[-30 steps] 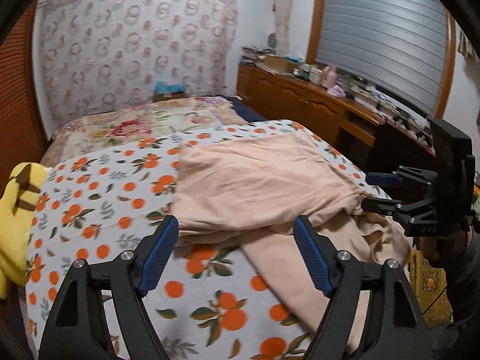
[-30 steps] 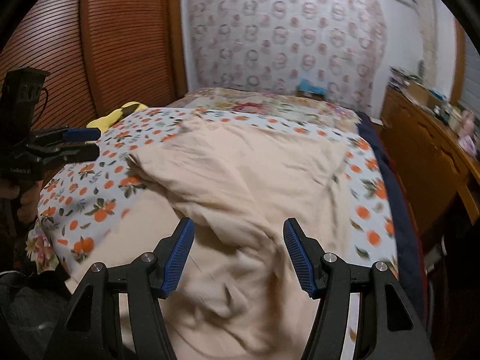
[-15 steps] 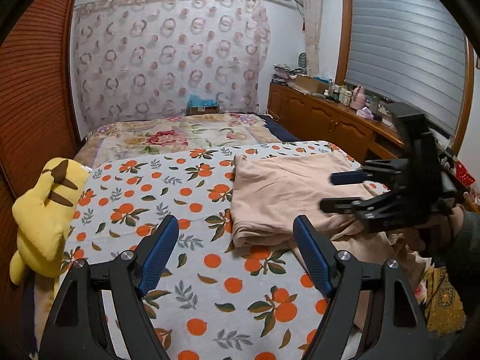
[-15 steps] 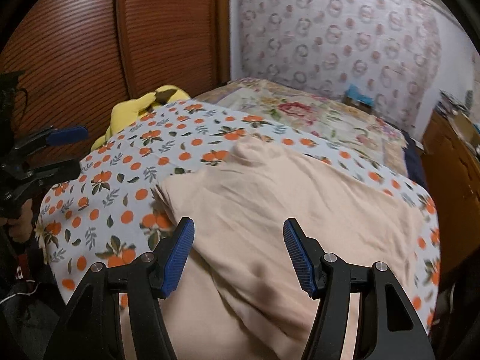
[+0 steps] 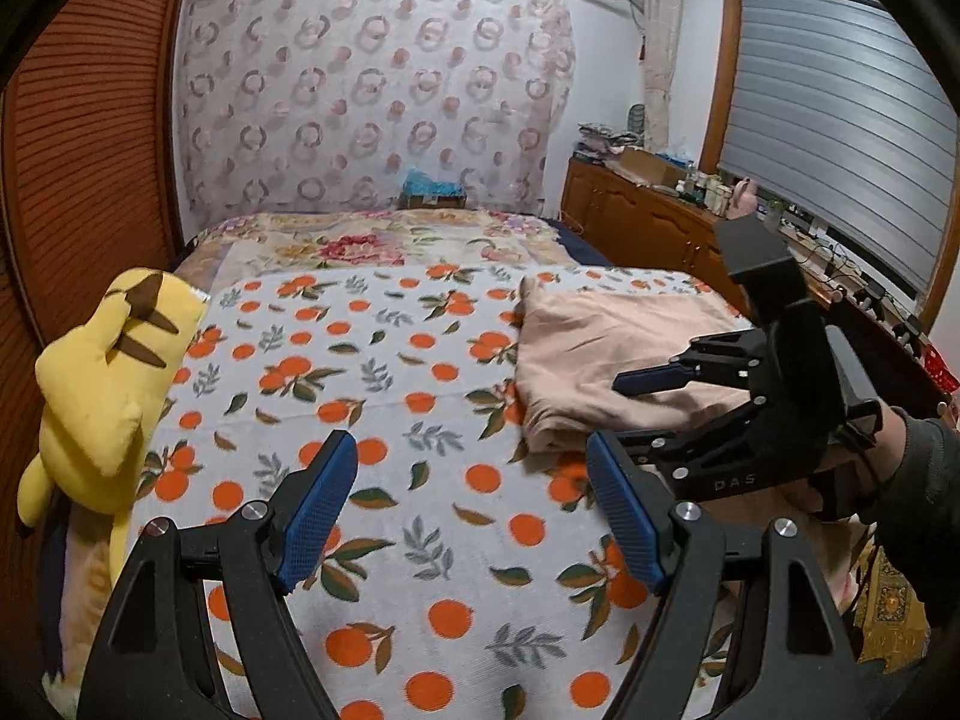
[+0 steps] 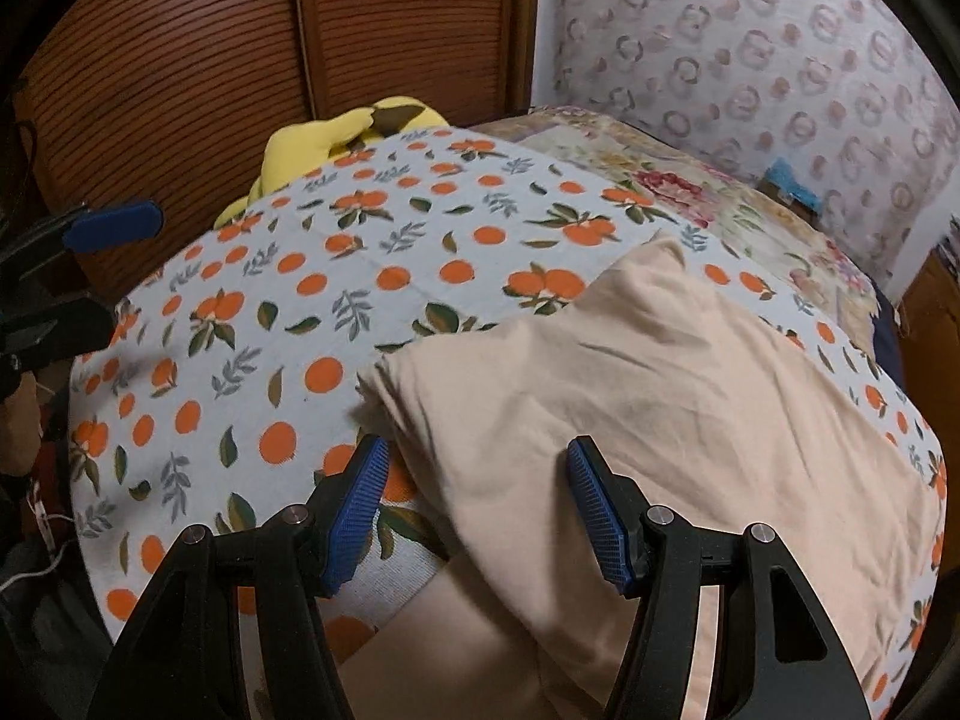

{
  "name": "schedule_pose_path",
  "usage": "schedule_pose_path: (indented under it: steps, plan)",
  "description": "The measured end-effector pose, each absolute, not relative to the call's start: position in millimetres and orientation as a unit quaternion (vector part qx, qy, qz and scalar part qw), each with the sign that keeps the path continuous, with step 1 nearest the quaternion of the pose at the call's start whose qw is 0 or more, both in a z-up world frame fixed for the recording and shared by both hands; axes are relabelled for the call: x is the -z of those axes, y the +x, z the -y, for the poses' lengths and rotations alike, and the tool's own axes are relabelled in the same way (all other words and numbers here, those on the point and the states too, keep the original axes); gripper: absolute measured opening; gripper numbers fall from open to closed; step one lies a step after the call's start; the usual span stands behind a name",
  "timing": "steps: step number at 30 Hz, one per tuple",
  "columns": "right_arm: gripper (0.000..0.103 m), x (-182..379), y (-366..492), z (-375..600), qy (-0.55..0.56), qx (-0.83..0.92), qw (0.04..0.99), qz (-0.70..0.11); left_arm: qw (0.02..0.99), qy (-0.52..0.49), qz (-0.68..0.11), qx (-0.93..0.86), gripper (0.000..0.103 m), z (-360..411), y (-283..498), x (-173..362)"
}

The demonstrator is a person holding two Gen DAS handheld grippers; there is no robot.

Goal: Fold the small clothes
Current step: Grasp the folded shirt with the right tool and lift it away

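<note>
Left wrist view: your left gripper [image 5: 471,510] hangs over the white blanket printed with oranges and green leaves [image 5: 372,372], a nubby, towel-like weave. Its blue ribbed pads [image 5: 318,504] stand well apart with nothing between them; only printed cloth shows in the gap.

The peach-coloured soft knit garment [image 5: 606,354] lies on the right part of the blanket, doubled over, with a rounded folded edge facing the bare print and shallow creases across its top layer. Part of it spills off the near edge of the bed.

Your right gripper [image 5: 624,414] reaches in from the right, just above the garment's near corner. Black angular frame, silver rivets, blue pads. Raised letters on its body read "DAS". A dark sleeve [image 5: 918,480] shows behind it.

Right wrist view: the right gripper [image 6: 477,510] has its jaws apart too, pads clear of the cloth. The peach garment [image 6: 660,408] fills the gap between them from beneath; whether the tips touch it you cannot tell.

A yellow plush toy with brown stripes [image 5: 102,384] slumps at the blanket's left edge, against the reddish-brown slatted wooden door [image 5: 78,150]. A beige curtain with ring patterns [image 5: 372,96] covers the far wall, and a floral quilt [image 5: 360,240] lies beyond the blanket.
</note>
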State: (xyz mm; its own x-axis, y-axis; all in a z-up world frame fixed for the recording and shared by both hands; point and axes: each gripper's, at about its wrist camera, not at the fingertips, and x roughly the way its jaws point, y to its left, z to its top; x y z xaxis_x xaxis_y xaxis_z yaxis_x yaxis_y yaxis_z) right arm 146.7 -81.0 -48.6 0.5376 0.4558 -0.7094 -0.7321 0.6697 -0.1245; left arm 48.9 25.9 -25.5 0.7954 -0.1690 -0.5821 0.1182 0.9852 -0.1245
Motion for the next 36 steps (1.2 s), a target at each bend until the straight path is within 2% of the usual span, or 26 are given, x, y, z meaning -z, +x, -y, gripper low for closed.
schedule_pose_path:
  steps: [12, 13, 15, 16, 17, 29, 36]
  plan:
    - [0.064, 62, 144, 54, -0.250, -0.323, 0.856, -0.318, 0.932, -0.054, -0.355, 0.057, 0.079, -39, 52, 68]
    - [0.060, 62, 144, 53, -0.250, -0.322, 0.856, -0.317, 0.931, -0.054, -0.356, 0.056, 0.079, -39, 52, 69]
    - [0.036, 61, 142, 55, -0.250, -0.321, 0.858, -0.314, 0.929, -0.054, -0.361, 0.056, 0.079, -38, 53, 72]
    - [0.016, 60, 142, 56, -0.253, -0.315, 0.860, -0.313, 0.929, -0.054, -0.362, 0.056, 0.079, -38, 53, 72]
    - [0.009, 59, 143, 58, -0.256, -0.308, 0.862, -0.311, 0.929, -0.053, -0.361, 0.057, 0.079, -37, 52, 71]
    - [0.007, -24, 164, 148, -0.169, -0.251, 0.917, -0.260, 0.930, -0.056, -0.358, 0.058, 0.079, -38, 47, 72]
    - [0.007, -35, 215, 215, -0.138, -0.121, 0.943, -0.278, 0.931, -0.042, -0.358, 0.056, 0.079, -34, 48, 71]
